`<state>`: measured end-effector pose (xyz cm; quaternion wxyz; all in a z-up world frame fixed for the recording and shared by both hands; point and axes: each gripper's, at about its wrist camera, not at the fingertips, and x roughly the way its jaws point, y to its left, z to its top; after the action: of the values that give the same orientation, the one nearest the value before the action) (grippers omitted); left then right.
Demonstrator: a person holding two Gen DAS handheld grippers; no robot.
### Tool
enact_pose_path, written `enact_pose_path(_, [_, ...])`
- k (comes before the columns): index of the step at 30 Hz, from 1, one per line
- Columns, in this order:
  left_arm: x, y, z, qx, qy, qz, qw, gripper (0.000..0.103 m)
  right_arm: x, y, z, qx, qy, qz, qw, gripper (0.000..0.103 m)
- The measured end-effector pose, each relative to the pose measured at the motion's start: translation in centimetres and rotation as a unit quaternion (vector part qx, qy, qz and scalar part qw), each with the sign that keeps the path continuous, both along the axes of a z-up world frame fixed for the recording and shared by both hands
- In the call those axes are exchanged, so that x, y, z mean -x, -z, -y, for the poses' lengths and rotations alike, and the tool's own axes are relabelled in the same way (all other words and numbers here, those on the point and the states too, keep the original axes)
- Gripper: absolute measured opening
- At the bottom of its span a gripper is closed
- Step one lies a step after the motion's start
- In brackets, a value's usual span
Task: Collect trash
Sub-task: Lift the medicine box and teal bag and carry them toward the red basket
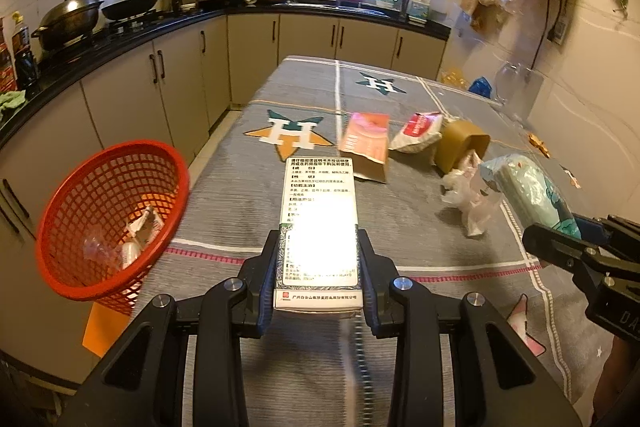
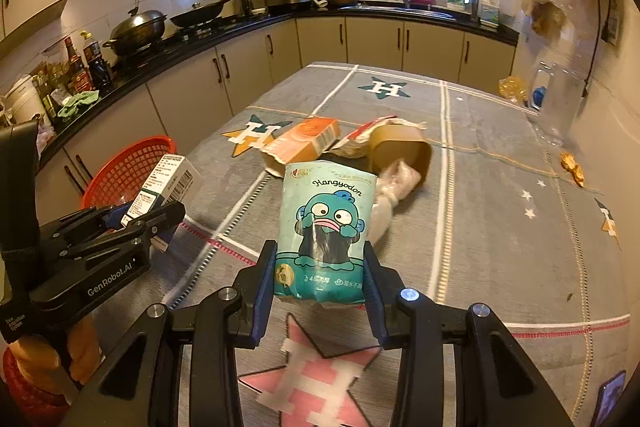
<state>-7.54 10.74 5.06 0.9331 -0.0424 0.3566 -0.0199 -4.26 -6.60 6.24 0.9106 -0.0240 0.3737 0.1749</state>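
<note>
Left gripper: fingers are clamping a white medicine box above the table, beside the red basket. Right gripper: fingers are gripping a teal tissue pack over the table.

Table's wearing a grey cloth with star "H" patches. Sitting on it toward 12 o'clock: an orange carton, a red-white packet, a tipped brown paper cup and a crumpled clear plastic bag.
</note>
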Motion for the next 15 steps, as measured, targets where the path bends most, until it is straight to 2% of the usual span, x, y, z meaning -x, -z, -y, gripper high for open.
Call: enact_pose_path(15, [0.6, -0.3, -4.8, 0.008, -0.052, 0.009, 0.9986, 0.034, -1.6, 0.3, -5.6, 0.009, -0.06, -0.019, 0.998, 0.043])
